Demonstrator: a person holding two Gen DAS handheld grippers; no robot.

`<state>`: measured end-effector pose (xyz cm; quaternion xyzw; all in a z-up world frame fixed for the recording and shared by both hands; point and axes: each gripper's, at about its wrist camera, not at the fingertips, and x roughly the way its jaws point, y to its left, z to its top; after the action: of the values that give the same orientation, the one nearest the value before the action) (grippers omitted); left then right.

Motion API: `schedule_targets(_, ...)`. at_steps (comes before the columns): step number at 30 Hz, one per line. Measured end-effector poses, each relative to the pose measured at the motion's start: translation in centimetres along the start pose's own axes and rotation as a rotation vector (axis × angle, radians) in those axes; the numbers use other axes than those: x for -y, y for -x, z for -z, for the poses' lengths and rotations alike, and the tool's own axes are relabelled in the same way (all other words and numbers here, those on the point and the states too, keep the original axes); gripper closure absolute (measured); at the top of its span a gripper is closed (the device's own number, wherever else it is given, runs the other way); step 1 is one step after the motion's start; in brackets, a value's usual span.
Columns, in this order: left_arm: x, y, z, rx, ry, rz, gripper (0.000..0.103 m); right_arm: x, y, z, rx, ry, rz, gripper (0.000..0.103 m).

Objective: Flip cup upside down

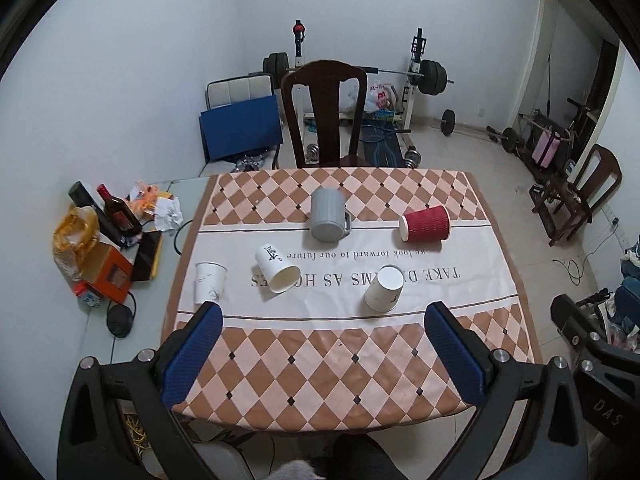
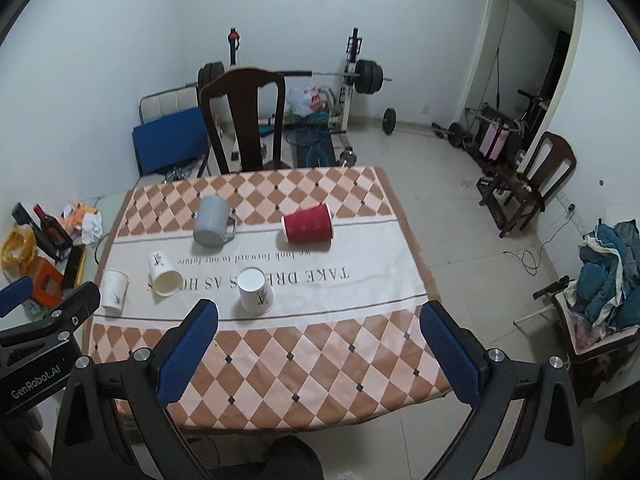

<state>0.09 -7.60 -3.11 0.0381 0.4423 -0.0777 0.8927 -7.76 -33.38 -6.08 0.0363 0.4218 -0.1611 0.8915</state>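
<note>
Worktop (image 1: 320, 360), covered by a checked cloth with printed lettering, carries five cups; nothing else on the cloth.

Largest to smallest:
- Grey mug (image 1: 329, 216), far centre, handle toward the right. Looks mouth-down, closed base facing up; not fully certain from this angle.
- Red paper cup (image 1: 425, 224), far right, lying on its side, mouth pointing left.
- White cup with dark print (image 1: 276, 270), left of centre, lying on its side, open mouth toward the camera.
- White cup at the near centre (image 1: 384, 288), standing with its narrow closed end up, so already upside down.
- White cup at the left edge (image 1: 210, 283), standing with the wider end up, so upright.

Progress (judgement): one cup clearly inverted, the mug probably so. Two cups on their sides and one upright remain candidates. No cup is in hand, so the flip itself is not begun.

Left claw (image 1: 322, 312): jaws spread wide, holding nothing, over the near part of the cloth. The inverted white cup sits just beyond and between its fingertips; the upright cup is just past the left finger (image 1: 192, 356).

Right claw (image 2: 318, 312): also wide, empty. Inverted cup (image 2: 256, 290) lies just ahead, nearer its left finger; red cup (image 2: 308, 224) farther ahead, well apart.
</note>
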Motion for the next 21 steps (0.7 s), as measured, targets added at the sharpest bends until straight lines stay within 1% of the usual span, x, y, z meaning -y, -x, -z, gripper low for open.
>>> schedule_targets(6, -0.8, 1.4, -0.1, 0.002, 0.008, -0.022, 0.000, -0.5, 3.3, -0.3, 0.041, -0.008, 0.031, 0.001)
schedule_targets(16, -1.6, 1.6, 0.2, -0.021, 0.006, -0.026, 0.000, -1.2, 3.9, -0.2, 0.040, -0.003, 0.044, 0.001)
schedule_targets(21, -1.8, 1.5, 0.3, -0.033, 0.007, -0.032, 0.000, -1.4, 4.2, -0.1, 0.025, 0.003, 0.042, 0.001)
